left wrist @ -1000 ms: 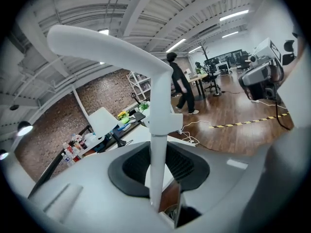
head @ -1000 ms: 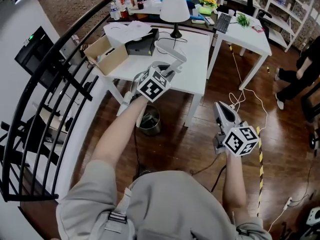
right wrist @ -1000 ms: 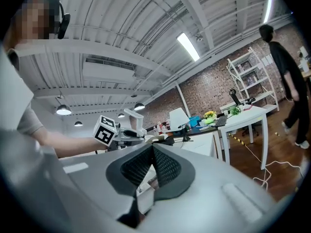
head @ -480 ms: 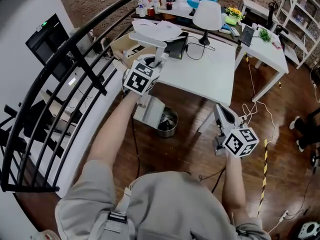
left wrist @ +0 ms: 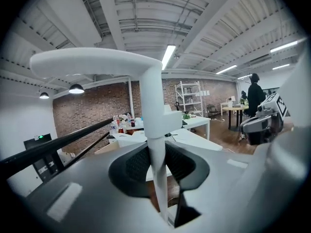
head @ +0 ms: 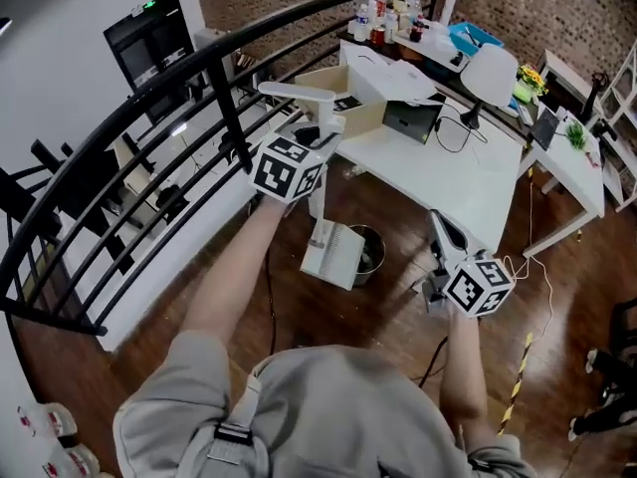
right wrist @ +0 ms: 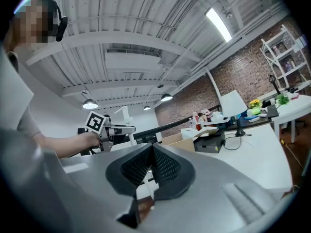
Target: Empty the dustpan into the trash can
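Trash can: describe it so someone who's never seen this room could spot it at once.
Start at the big white table beside the black railing. On the wooden floor by its near edge stands a small round metal trash can, the only bin there, partly hidden by the white dustpan.

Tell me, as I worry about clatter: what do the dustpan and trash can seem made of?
Dustpan: likely white moulded plastic, smooth and slightly glossy, one uniform colour with a ribbed edge. Trash can: probably metal, judging by the dull grey sheen on its round wall; grey plastic cannot be ruled out.
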